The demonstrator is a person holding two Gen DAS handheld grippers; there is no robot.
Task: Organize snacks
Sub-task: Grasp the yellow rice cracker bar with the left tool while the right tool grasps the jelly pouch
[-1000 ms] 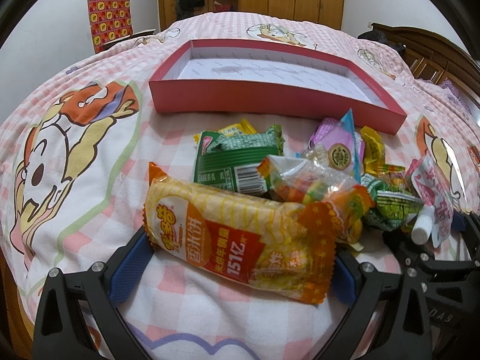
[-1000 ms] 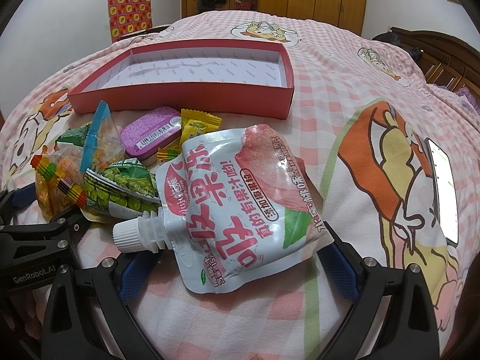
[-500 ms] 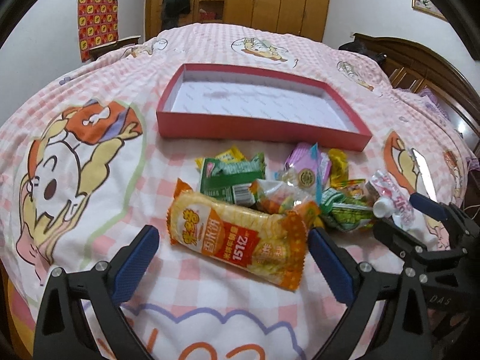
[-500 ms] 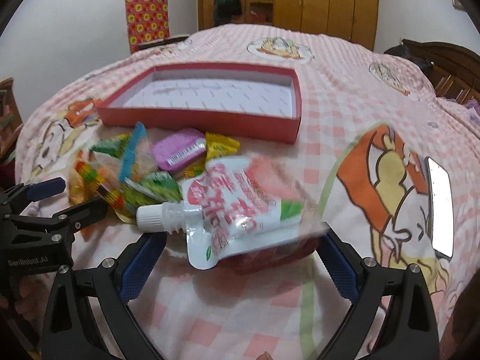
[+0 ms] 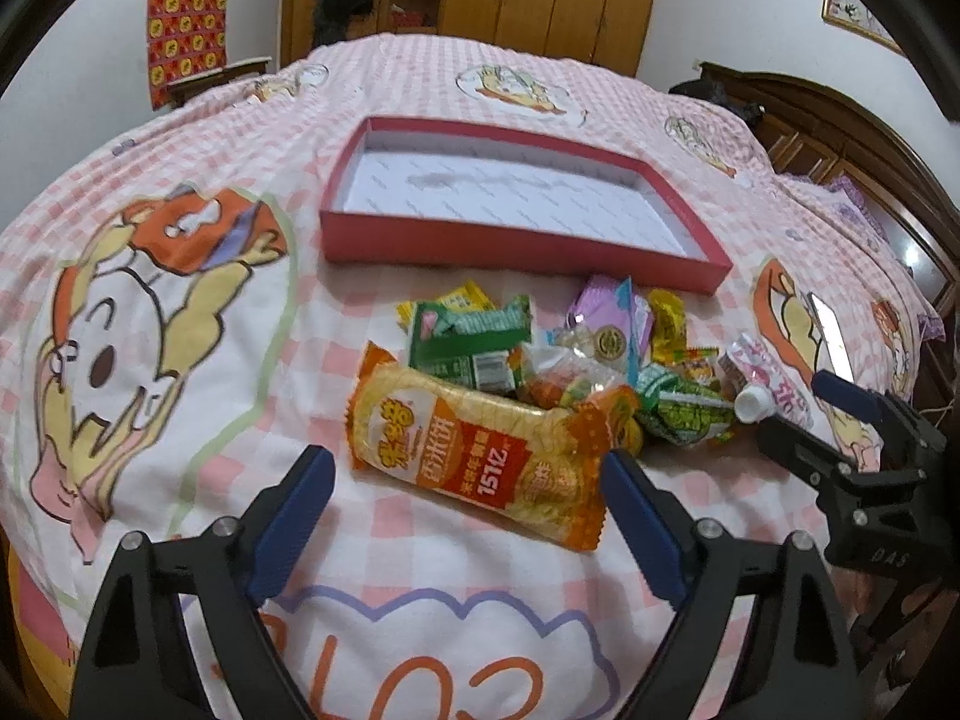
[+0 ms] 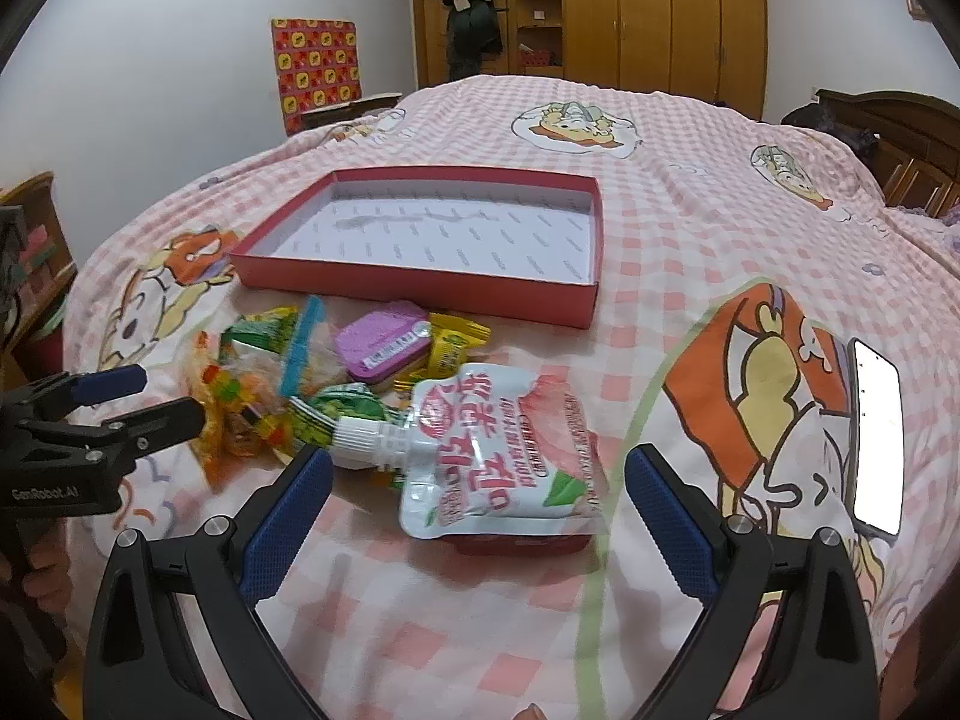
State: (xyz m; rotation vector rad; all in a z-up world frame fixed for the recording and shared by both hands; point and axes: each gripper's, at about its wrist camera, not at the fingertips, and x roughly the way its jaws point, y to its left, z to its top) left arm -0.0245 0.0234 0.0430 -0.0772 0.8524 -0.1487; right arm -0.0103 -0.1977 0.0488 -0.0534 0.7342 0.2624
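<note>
A big bed (image 5: 198,138) with a pink checked cover holds a red box (image 5: 510,240). The snack pile (image 5: 606,354) lies just in front of it. The left gripper (image 5: 465,480) is closing around the orange rice cracker pack (image 5: 480,462), not touching yet. The right gripper (image 6: 480,480) is wide apart by the white juice pouch (image 6: 504,450).

A: Bed (image 5: 180,420) cover: soft matt cloth, pink check w/ cartoon print. Red box (image 5: 516,240): matt card, white paper lining.

B: Snacks? Rice-cracker pack (image 5: 480,456) & spouted pouch (image 6: 504,450): glossy plastic film, crinkled, catching light; pouch cap ribbed plastic.

A: Jaws: matt black plastic, blue textured pads (image 6: 282,510), metal screws. Wardrobe (image 6: 660,12) behind: smooth varnished wood.
</note>
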